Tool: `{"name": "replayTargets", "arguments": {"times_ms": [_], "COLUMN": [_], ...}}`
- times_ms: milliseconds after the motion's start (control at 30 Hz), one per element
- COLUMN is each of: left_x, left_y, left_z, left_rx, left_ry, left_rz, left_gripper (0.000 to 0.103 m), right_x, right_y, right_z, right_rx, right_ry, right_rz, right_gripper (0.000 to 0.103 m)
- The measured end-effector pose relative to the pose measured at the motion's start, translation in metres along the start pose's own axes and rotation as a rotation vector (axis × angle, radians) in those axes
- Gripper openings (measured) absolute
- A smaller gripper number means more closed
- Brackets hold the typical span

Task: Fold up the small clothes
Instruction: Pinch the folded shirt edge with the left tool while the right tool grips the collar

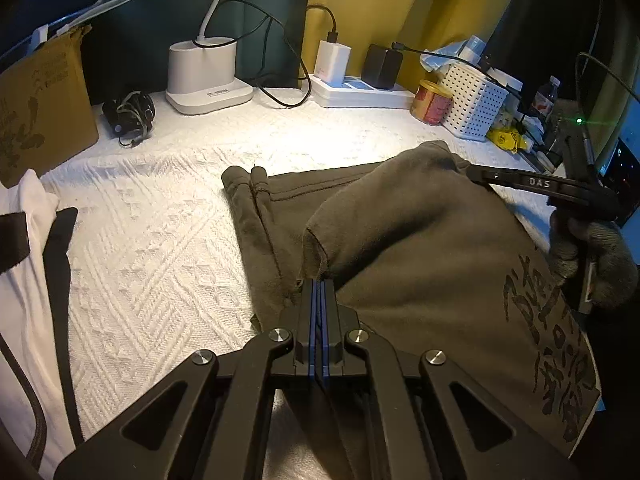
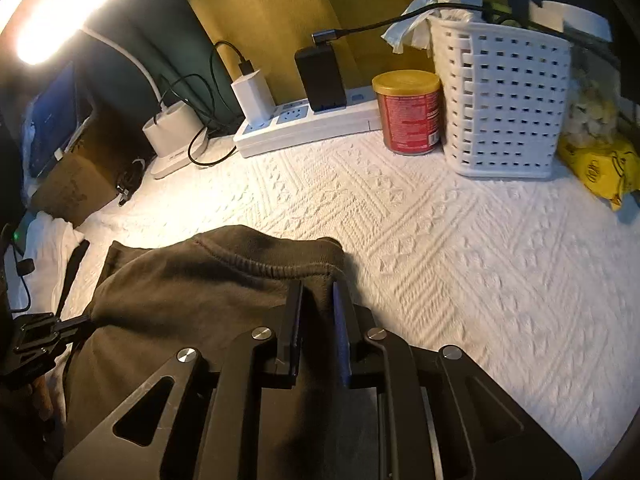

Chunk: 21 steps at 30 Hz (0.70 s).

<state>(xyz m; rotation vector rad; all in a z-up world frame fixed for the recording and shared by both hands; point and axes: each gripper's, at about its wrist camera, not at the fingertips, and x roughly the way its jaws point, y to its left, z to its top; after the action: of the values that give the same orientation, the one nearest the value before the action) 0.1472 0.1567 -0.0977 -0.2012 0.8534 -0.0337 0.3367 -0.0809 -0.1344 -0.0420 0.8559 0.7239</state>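
A dark olive-grey garment (image 1: 400, 240) with black printed characters lies partly folded on the white textured cover (image 1: 160, 240). My left gripper (image 1: 319, 286) is shut on a folded edge of it near the garment's middle. A gloved hand holds my right gripper (image 1: 474, 170), which pinches the garment's far right corner and lifts that part off the cover. In the right wrist view the stitched waistband of the garment (image 2: 200, 288) sits between the narrowly spaced jaws of my right gripper (image 2: 318, 304). My left gripper (image 2: 86, 322) shows at that view's left edge, clamped on the cloth.
Along the back stand a white lamp base (image 1: 204, 76), a power strip (image 1: 360, 94) with chargers, a red can (image 1: 433, 103) and a white perforated basket (image 1: 478, 102). A cardboard box (image 1: 44, 108) and a white-and-black garment (image 1: 28, 280) are at the left.
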Motion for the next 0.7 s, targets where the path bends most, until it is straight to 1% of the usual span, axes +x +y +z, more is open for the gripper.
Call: {"name": "replayTargets", "arguments": {"times_ms": [167,267,300,367,400,433,467,500,533,567,600,633,667,700], "left_x": [0.001,0.001,0.001,0.001,0.000,-0.001,-0.002,-0.004,-0.007,-0.009,-0.009,-0.009,-0.008,-0.008], "left_y": [0.005,0.004,0.003,0.002,0.001,0.002,0.003,0.004,0.005,0.006,0.007,0.006,0.006,0.005], "left_z": [0.004,0.009,0.010,0.012,0.013,0.013,0.013,0.013,0.013,0.013,0.014,0.014,0.014,0.014], "left_rx": [-0.031,-0.044,-0.044,-0.042,-0.044,-0.049,-0.057,-0.073,-0.090,-0.099,-0.101,-0.100,-0.098,-0.099], "left_ry": [0.001,0.005,0.005,0.004,0.001,-0.002,-0.005,-0.017,-0.030,-0.035,-0.035,-0.032,-0.026,-0.024], "left_rz": [-0.012,-0.002,0.005,0.021,0.032,0.042,0.045,0.046,0.044,0.046,0.051,0.059,0.066,0.065], "left_gripper": [0.002,0.002,0.003,0.007,0.017,0.038,0.051,0.073,0.082,0.082,0.082,0.082,0.082,0.082], "right_x": [0.004,0.003,0.002,0.000,-0.002,-0.004,-0.007,-0.009,-0.012,-0.014,-0.016,-0.019,-0.021,-0.023], "right_y": [0.000,0.001,0.002,0.003,0.004,0.004,0.005,0.005,0.005,0.004,0.004,0.003,0.003,0.002], "right_z": [0.002,0.001,0.001,0.002,0.002,0.002,0.002,0.001,0.001,0.001,0.001,0.000,-0.001,-0.002], "right_rx": [-0.011,-0.018,-0.018,-0.019,-0.022,-0.025,-0.029,-0.031,-0.032,-0.032,-0.030,-0.026,-0.025,-0.025], "right_ry": [0.007,0.006,0.005,0.000,-0.002,-0.006,-0.010,-0.015,-0.018,-0.019,-0.020,-0.026,-0.032,-0.038], "right_rz": [0.001,-0.013,-0.017,-0.024,-0.028,-0.031,-0.034,-0.038,-0.040,-0.040,-0.038,-0.038,-0.038,-0.039], "right_gripper": [0.015,0.015,0.015,0.015,0.015,0.015,0.015,0.015,0.016,0.021,0.035,0.043,0.055,0.058]}}
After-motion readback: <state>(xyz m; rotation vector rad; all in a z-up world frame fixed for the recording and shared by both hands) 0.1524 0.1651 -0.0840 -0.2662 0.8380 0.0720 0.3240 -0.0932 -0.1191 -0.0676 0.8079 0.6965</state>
